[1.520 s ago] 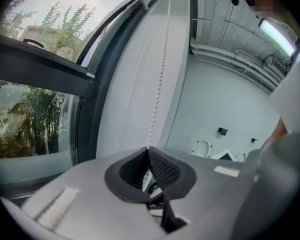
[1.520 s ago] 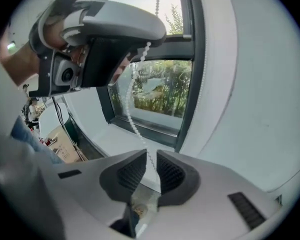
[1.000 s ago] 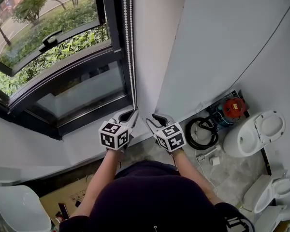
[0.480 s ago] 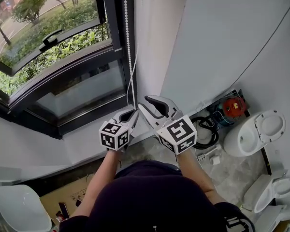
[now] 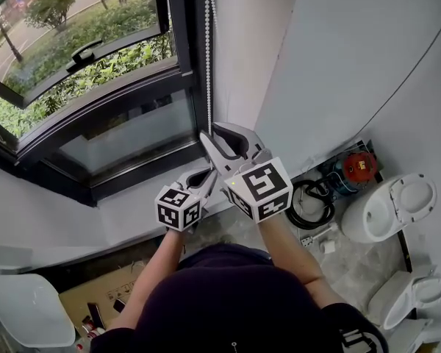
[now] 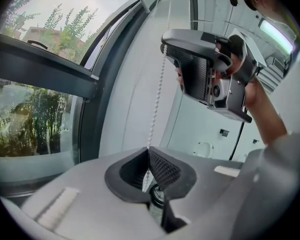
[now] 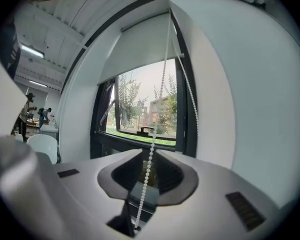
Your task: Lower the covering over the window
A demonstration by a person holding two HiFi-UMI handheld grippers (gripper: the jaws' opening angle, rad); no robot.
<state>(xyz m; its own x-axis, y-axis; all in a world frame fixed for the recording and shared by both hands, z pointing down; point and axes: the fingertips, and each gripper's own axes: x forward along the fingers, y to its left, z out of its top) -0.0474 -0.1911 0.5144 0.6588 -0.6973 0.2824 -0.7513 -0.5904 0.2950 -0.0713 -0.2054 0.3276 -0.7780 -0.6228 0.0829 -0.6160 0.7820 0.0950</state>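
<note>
A white bead chain [image 5: 208, 57] hangs beside the dark-framed window [image 5: 95, 87]. My left gripper [image 5: 203, 175] sits low by the sill, shut on the bead chain [image 6: 156, 99], which runs up out of its pads [image 6: 162, 168]. My right gripper [image 5: 210, 132] is higher, at the same chain; it shows at the upper right of the left gripper view [image 6: 190, 66]. Its jaws have just been closing and stand apart, with the bead chain [image 7: 162, 84] running between them untouched at the right gripper [image 7: 150, 155]. The white roller blind [image 7: 140, 46] covers only the top of the window [image 7: 140, 114].
White wall corner [image 5: 279, 65] stands right of the chain. On the floor at right lie a coiled black hose [image 5: 309, 201], a red device [image 5: 355, 164] and white toilets [image 5: 386, 204]. A white chair [image 5: 26, 318] and cardboard box [image 5: 103, 300] are lower left. Distant people [image 7: 32, 111] stand indoors.
My right gripper has risen along the chain from beside the left gripper to well above it. The left gripper has stayed put, still shut on the chain.
</note>
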